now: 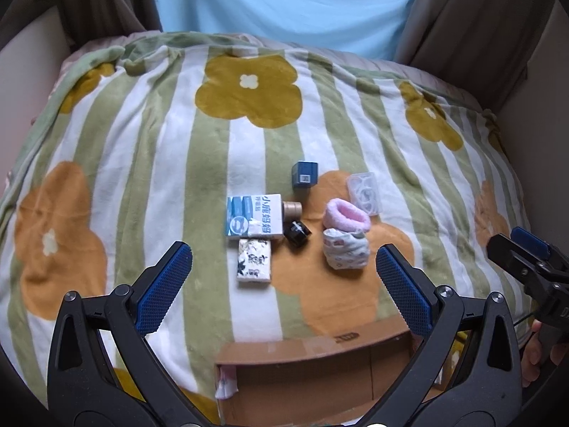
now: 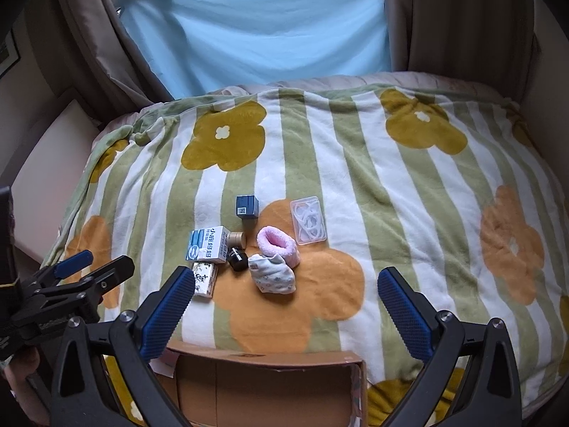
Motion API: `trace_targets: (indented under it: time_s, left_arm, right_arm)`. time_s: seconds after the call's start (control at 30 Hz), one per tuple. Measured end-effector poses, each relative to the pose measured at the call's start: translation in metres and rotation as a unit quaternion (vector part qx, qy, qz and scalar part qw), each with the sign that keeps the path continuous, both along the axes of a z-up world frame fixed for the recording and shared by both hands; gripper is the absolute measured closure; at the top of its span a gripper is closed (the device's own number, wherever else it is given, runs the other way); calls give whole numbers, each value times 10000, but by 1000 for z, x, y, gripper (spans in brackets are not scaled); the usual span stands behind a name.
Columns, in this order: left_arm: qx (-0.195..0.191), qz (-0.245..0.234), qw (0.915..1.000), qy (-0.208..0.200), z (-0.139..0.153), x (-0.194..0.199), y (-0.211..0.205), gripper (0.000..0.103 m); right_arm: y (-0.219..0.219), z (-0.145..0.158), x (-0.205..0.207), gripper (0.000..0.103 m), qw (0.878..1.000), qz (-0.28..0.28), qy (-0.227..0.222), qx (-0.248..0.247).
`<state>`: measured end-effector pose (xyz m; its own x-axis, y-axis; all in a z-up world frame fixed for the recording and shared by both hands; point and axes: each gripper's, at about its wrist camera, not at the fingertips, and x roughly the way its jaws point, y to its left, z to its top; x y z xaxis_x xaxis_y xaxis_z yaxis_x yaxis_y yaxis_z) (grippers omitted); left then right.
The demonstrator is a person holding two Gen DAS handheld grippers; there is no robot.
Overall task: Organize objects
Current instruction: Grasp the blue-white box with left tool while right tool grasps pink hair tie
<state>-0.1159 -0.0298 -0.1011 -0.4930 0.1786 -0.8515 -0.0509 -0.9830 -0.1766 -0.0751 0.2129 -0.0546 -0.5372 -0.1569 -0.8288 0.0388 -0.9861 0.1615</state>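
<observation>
Looking along the left wrist view: left gripper (image 1: 284,277) spread wide, nothing between its blue pads, hovering above a bed under a striped flower blanket (image 1: 142,149). Small cluster mid-blanket: white-and-blue carton (image 1: 253,216), patterned tissue pack (image 1: 254,259) touching its near edge, tan cylinder (image 1: 292,208) and black cap-like item (image 1: 298,233) just beside the carton's right side. Dark blue cube box (image 1: 304,174) farther back. Pink fuzzy sock (image 1: 346,216) lies against a pale printed bootie (image 1: 345,249); clear plastic case (image 1: 364,192) beyond them. Open cardboard box (image 1: 306,373) sits at the near edge, below the gripper. Right gripper (image 1: 515,249) enters at the right edge; its opening cannot be told from here.

Right wrist view: right gripper (image 2: 286,306) also wide apart, empty, above the blanket (image 2: 391,195). Same cluster sits left of centre: carton (image 2: 208,245), sock (image 2: 277,245), bootie (image 2: 273,277), clear case (image 2: 308,223), cube box (image 2: 246,208). Cardboard box (image 2: 270,384) below. Left gripper (image 2: 96,267) at lower left, parted.
</observation>
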Motion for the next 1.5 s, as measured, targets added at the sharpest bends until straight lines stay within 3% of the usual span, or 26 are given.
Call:
trace_targets:
  time_s: [0.17, 0.37, 0.67, 1.0, 1.13, 1.3, 1.5]
  left_arm:
    - [71, -13, 9997, -224, -38, -44, -11, 0]
    - [-20, -219, 9968, -774, -99, -88, -8, 0]
    - [108, -272, 9882, -1501, -172, -124, -5, 0]
    - [222, -212, 9803, -1951, -215, -141, -4, 0]
    - [281, -220, 9782, -2047, -224, -141, -3, 5]
    - [428, -223, 9769, -2081, -229, -142, -4, 16]
    - [410, -288, 9773, -2059, -229, -141, 0, 17]
  right_arm:
    - [2, -22, -31, 1, 9992, -81, -226, -331]
    - [0, -64, -73, 1, 9967, -206, -568, -549]
    - [-8, -130, -123, 1, 9906, -278, -1132, -715]
    - [-15, -179, -143, 1, 9823, -272, -1688, -772]
    - [-17, -190, -146, 6, 9801, -255, -1811, -772]
    - [-17, -200, -147, 23, 9772, -225, -1954, -795]
    - [-18, -208, -149, 40, 9745, -171, -2040, -918]
